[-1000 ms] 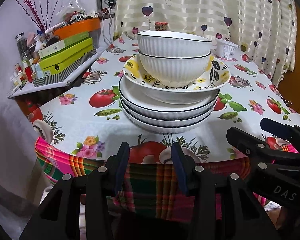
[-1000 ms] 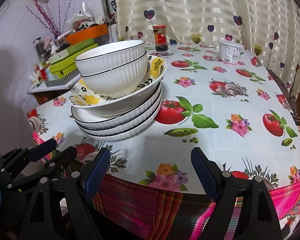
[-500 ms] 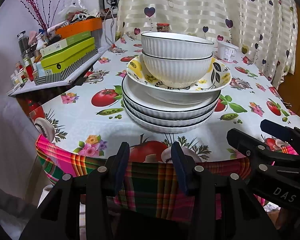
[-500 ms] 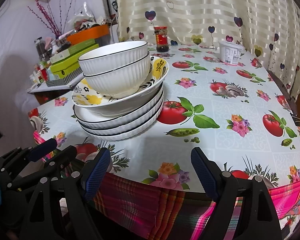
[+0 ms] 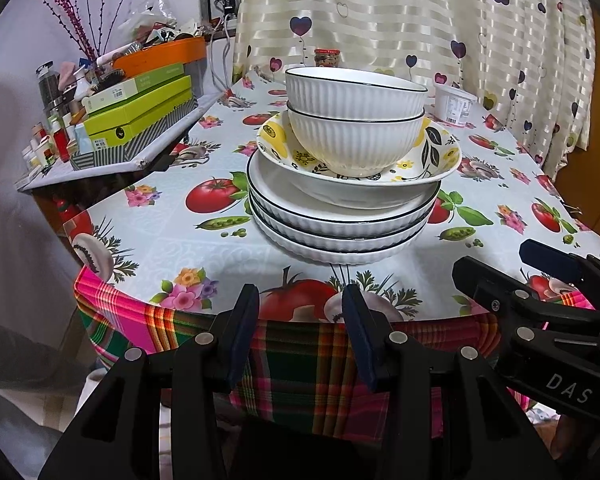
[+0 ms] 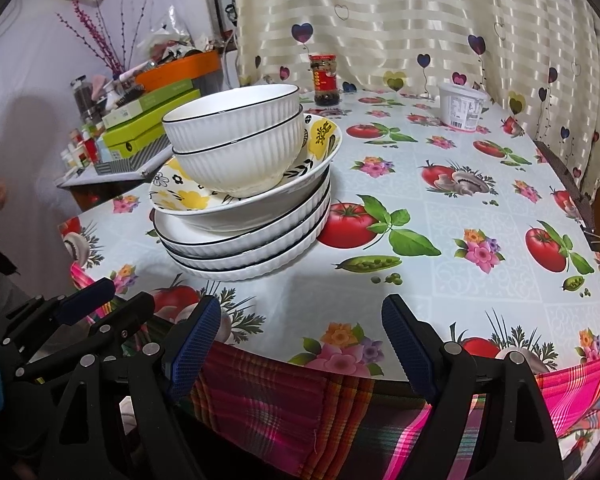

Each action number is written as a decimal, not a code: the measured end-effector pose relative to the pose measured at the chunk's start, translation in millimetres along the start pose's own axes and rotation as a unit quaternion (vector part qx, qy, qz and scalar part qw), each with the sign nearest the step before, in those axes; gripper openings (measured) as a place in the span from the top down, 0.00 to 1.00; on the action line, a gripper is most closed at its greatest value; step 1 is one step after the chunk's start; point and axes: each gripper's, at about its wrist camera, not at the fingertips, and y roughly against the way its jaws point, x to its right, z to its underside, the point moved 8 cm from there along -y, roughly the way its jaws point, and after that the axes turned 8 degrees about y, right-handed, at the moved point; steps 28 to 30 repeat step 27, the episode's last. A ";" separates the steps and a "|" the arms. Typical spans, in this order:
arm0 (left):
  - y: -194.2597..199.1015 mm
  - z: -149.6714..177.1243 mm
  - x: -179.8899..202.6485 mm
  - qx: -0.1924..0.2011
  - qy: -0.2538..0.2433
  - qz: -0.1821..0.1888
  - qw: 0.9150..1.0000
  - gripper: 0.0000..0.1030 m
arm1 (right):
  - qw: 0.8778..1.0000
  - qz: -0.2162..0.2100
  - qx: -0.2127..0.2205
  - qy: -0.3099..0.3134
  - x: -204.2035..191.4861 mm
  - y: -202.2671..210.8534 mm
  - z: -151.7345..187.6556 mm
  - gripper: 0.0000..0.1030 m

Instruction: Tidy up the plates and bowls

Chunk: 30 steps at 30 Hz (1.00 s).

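One stack stands on the table: two ribbed white bowls [image 5: 354,120] [image 6: 240,136] nested together sit in a yellow-flowered plate [image 5: 440,160] [image 6: 180,196], which rests on three white ribbed plates [image 5: 340,224] [image 6: 252,248]. My left gripper [image 5: 300,328] is open and empty, just off the table's near edge below the stack. My right gripper [image 6: 300,344] is open wider and empty, off the near edge to the right of the stack. Each gripper shows in the other's view, the right one [image 5: 540,280] and the left one [image 6: 92,312].
The table [image 6: 440,216] has a fruit-print cloth over a plaid one. A sauce jar [image 6: 326,80] and a white tub [image 6: 462,106] stand at the back by the curtain. A cluttered side shelf with green boxes [image 5: 136,112] stands to the left.
Both grippers have moved slightly closer to the table, so the stack looks a little larger. Nothing was gripped or released.
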 end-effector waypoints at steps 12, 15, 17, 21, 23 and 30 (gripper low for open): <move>3.2 0.0 -1.3 0.001 0.000 0.001 1.000 0.57 | 1.000 0.000 0.001 0.000 -1.0 0.5 0.2 0.19; 5.0 0.1 -1.5 0.002 0.001 0.004 1.000 0.57 | 1.000 0.000 0.001 -0.001 -0.9 0.6 0.2 0.19; 7.6 0.7 -2.0 0.003 0.002 0.004 1.000 0.57 | 1.000 -0.001 0.001 -0.001 -1.2 0.7 0.1 0.19; 8.8 0.7 -2.3 0.004 0.004 0.002 1.000 0.57 | 1.000 -0.001 0.001 0.000 -1.0 0.8 0.2 0.19; 9.3 -0.2 -2.5 0.003 0.006 0.003 1.000 0.57 | 1.000 0.000 0.001 0.000 -1.0 0.8 0.3 0.19; 6.2 0.6 -2.9 -0.007 0.009 0.004 1.000 0.57 | 1.000 -0.001 0.001 -0.001 -0.9 0.7 0.5 0.19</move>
